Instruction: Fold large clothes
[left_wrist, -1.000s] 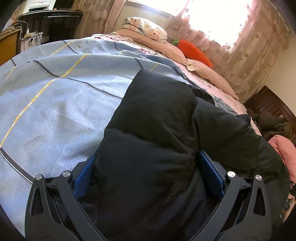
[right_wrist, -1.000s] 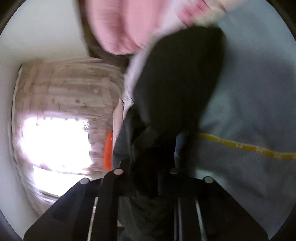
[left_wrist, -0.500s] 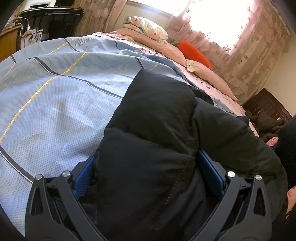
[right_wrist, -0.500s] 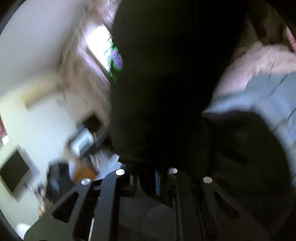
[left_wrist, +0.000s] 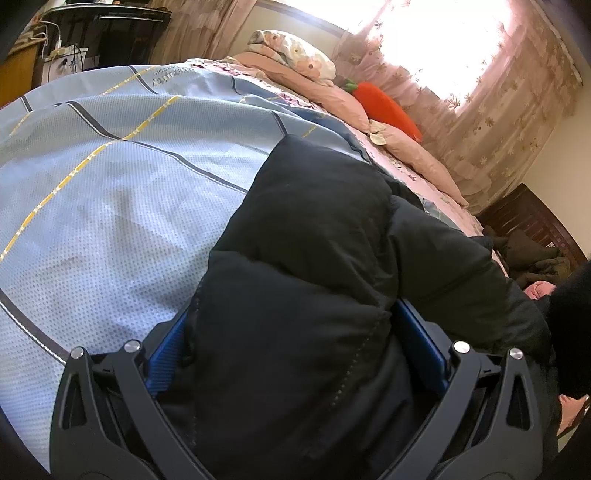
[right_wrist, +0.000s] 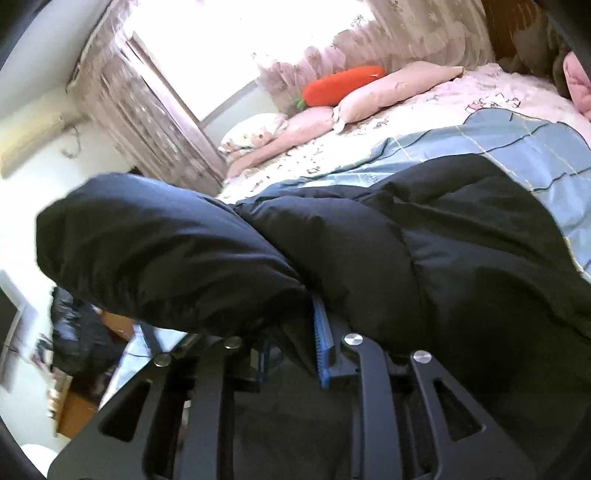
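Observation:
A black puffer jacket (left_wrist: 314, 258) lies on the light blue checked quilt (left_wrist: 110, 184) of a bed. My left gripper (left_wrist: 295, 350) has its blue-padded fingers (left_wrist: 166, 354) set wide, and a thick fold of the jacket fills the gap between them. My right gripper (right_wrist: 295, 339) is shut on a fold of the same jacket (right_wrist: 369, 258), its blue pad (right_wrist: 321, 343) pressed against the cloth. It holds a bulging part (right_wrist: 166, 258), perhaps a sleeve, raised to the left above the bed.
Pink pillows (left_wrist: 332, 92) and an orange carrot-shaped cushion (left_wrist: 388, 110) lie at the head of the bed under a bright curtained window (right_wrist: 221, 55). A dark desk (left_wrist: 92, 33) stands beyond the bed. Dark wooden furniture with clothes (left_wrist: 528, 240) stands at the right.
My right gripper has swung round with the jacket part in it and now faces the bed head. My left gripper has stayed on the jacket.

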